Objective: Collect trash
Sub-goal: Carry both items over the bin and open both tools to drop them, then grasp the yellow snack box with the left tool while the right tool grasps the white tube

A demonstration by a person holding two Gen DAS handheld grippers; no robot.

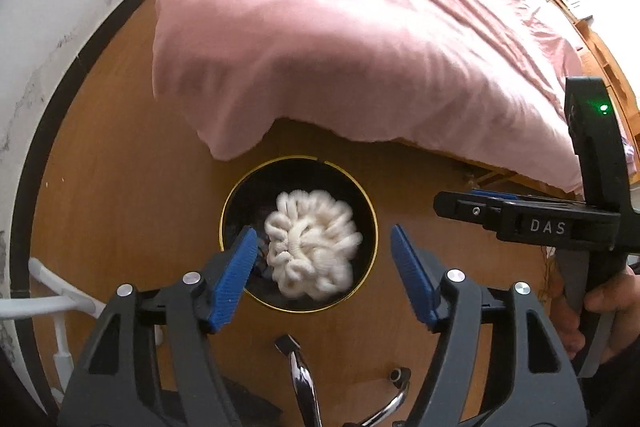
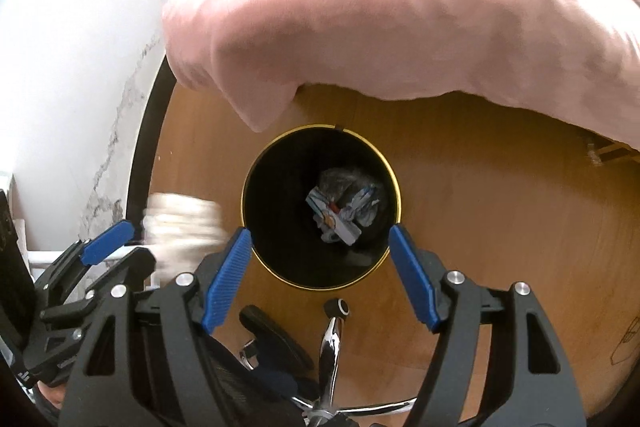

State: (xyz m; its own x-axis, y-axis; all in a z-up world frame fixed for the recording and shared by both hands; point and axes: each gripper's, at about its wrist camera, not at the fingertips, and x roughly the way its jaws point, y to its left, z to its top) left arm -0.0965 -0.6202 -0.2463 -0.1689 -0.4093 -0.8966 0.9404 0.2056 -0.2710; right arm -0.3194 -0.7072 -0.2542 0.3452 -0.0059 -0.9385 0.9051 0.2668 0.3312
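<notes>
A black trash bin with a gold rim [image 1: 362, 187] stands on the wooden floor below both grippers. In the left wrist view a white fluffy yarn-like bundle [image 1: 312, 243] hangs blurred in the air over the bin mouth, between the open pads of my left gripper [image 1: 324, 251] and touching neither. In the right wrist view the bin [image 2: 394, 183] holds crumpled wrappers [image 2: 344, 211]. The white bundle [image 2: 180, 223] shows blurred at left, beside the left gripper's blue pad [image 2: 106, 241]. My right gripper [image 2: 320, 255] is open and empty above the bin.
A bed with a pink duvet [image 1: 340, 47] overhangs the floor just behind the bin. An office chair's chrome base [image 2: 332, 367] and castor [image 2: 340, 307] lie below the grippers. A white wall with a black skirting [image 1: 52, 99] runs at left.
</notes>
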